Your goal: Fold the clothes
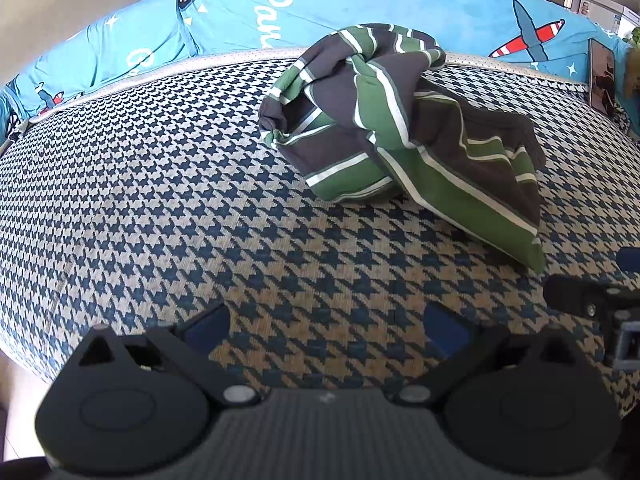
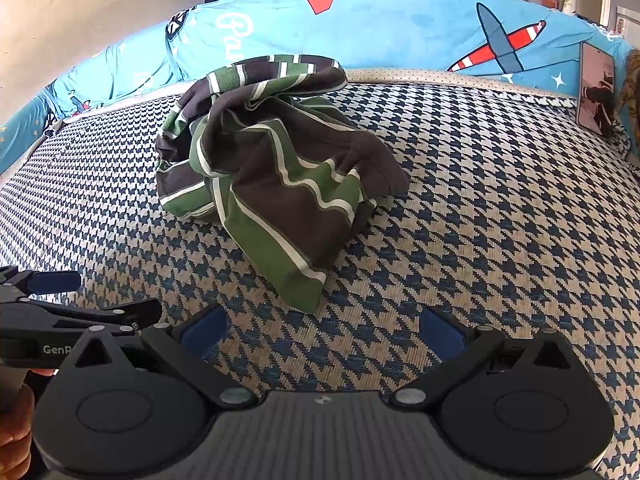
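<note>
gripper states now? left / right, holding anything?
Left gripper: open, empty, short of the striped garment.
Right gripper: open, empty, its fingertips just short of the garment's near corner.

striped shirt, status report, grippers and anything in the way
Left gripper open, empty, short of cloth. Right gripper open, empty. Striped shirt crumpled in a heap on the houndstooth mat, unfolded. Nothing blocking; phone propped far right.

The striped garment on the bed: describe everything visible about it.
The striped garment is a soft knit-looking piece in dark charcoal with green bands edged by thin white stripes. It lies unfolded in a crumpled, twisted heap, one end trailing toward the cameras. It rests on the houndstooth mat, in front of the blue aeroplane-print bedding. Nothing else touches it; the left tongs and right tongs are open, short of it.
</note>
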A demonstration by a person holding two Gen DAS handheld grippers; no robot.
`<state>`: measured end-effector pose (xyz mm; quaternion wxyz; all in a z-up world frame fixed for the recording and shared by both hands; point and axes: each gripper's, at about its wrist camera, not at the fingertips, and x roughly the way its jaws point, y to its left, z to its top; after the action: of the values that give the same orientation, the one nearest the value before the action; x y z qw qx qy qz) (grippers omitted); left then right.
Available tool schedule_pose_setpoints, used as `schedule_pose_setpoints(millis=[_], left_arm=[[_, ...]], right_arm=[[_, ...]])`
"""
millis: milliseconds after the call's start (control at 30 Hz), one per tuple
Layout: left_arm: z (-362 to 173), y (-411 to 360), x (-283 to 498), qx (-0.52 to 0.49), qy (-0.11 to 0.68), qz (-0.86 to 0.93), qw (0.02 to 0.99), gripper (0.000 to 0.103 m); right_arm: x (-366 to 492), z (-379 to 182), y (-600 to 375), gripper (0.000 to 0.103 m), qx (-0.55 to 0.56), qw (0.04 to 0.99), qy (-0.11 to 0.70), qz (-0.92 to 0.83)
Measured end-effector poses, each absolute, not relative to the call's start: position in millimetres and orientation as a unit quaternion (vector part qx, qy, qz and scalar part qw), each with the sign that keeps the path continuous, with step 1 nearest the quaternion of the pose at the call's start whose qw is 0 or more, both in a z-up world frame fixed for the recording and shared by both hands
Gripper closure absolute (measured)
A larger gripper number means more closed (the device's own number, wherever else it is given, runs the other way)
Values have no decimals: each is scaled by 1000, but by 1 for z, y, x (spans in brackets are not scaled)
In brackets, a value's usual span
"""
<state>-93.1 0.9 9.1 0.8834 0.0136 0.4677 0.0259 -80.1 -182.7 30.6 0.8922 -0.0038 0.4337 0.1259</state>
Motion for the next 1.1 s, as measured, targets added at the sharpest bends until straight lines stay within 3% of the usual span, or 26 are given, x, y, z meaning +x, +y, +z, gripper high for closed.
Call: schedule_pose_setpoints(millis=[1100], left_arm=[[8, 2, -92, 9, 463, 31, 886, 0]], right_arm=[[-76, 30, -183, 5, -4, 897, 433, 90]])
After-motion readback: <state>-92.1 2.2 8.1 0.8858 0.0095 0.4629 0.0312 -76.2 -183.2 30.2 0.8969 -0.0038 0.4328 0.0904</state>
